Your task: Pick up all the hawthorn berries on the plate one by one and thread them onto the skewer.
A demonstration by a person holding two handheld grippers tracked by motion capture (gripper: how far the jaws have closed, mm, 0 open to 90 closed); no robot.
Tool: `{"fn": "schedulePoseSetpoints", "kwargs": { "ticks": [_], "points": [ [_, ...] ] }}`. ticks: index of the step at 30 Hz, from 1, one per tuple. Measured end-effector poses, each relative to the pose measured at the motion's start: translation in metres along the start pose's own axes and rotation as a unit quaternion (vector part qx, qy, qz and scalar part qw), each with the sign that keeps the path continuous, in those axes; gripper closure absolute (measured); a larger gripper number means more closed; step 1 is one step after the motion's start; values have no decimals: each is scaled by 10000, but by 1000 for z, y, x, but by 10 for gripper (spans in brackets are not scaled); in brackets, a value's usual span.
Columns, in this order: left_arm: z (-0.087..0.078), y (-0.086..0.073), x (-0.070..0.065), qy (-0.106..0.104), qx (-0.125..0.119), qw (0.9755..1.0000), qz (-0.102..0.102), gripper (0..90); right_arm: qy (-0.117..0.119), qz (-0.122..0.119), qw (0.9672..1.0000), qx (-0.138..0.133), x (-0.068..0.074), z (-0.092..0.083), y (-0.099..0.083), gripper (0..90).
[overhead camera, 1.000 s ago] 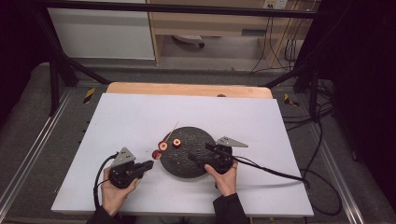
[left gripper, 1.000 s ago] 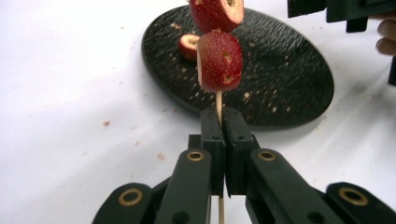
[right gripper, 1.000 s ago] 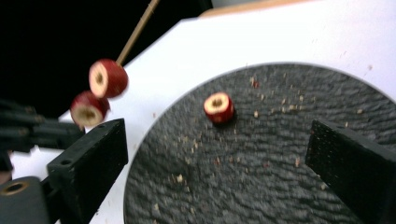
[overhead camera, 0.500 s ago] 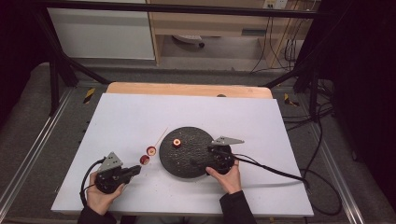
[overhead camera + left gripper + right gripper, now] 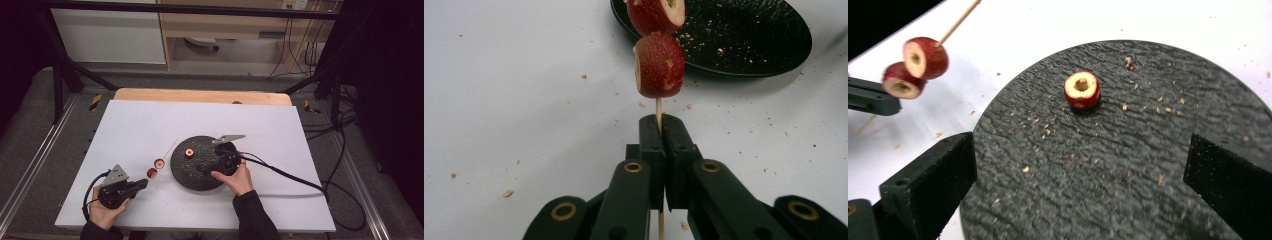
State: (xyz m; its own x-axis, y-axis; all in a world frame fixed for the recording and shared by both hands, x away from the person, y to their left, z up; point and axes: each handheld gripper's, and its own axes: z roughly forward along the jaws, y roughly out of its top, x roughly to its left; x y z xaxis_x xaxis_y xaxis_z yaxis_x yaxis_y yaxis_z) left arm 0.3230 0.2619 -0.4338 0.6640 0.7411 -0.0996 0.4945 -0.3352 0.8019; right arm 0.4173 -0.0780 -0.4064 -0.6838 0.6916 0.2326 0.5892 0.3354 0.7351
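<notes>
My left gripper (image 5: pixel 143 183) (image 5: pixel 659 125) is shut on a thin wooden skewer (image 5: pixel 658 106) near the table's front left. Two red cored fruit pieces (image 5: pixel 155 168) (image 5: pixel 659 65) are threaded on the skewer just beyond the jaws; they also show at the upper left of the right gripper view as fruit pieces (image 5: pixel 923 57). A third cored fruit piece (image 5: pixel 189 153) (image 5: pixel 1081 89) lies on the round black plate (image 5: pixel 185 175) (image 5: pixel 1128 165). My right gripper (image 5: pixel 206 168) (image 5: pixel 1078 150) hangs over the plate. Its jaws have just been opening, stand wide, and hold nothing.
A white sheet (image 5: pixel 130 125) covers the table, with a wooden edge (image 5: pixel 200 95) at the far side. Crumbs are scattered on the plate and on the sheet. A black cable (image 5: pixel 300 181) trails right from my right gripper. Metal frame rails run along both sides.
My left gripper has pulled the skewer with its fruit away from the plate, to the left and nearer the front edge. The right gripper has shifted slightly over the plate.
</notes>
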Motion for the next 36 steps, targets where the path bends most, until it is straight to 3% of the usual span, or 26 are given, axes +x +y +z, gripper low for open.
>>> {"fn": "schedulePoseSetpoints", "kwargs": {
  "ticks": [13, 23, 36],
  "points": [
    [0, -1, 3, 36, 10, 10000, -12, 880, -240, -259, 9976, 588, 6, 30, 41, 44],
    [0, 0, 5, 95, 31, 9999, -44, 880, -331, -334, 9942, 966, 5, 55, 61, 144],
    [0, 0, 5, 117, 25, 9999, -56, 880, -208, 9, 9908, 1340, -5, 76, 62, 340]
  ]
}}
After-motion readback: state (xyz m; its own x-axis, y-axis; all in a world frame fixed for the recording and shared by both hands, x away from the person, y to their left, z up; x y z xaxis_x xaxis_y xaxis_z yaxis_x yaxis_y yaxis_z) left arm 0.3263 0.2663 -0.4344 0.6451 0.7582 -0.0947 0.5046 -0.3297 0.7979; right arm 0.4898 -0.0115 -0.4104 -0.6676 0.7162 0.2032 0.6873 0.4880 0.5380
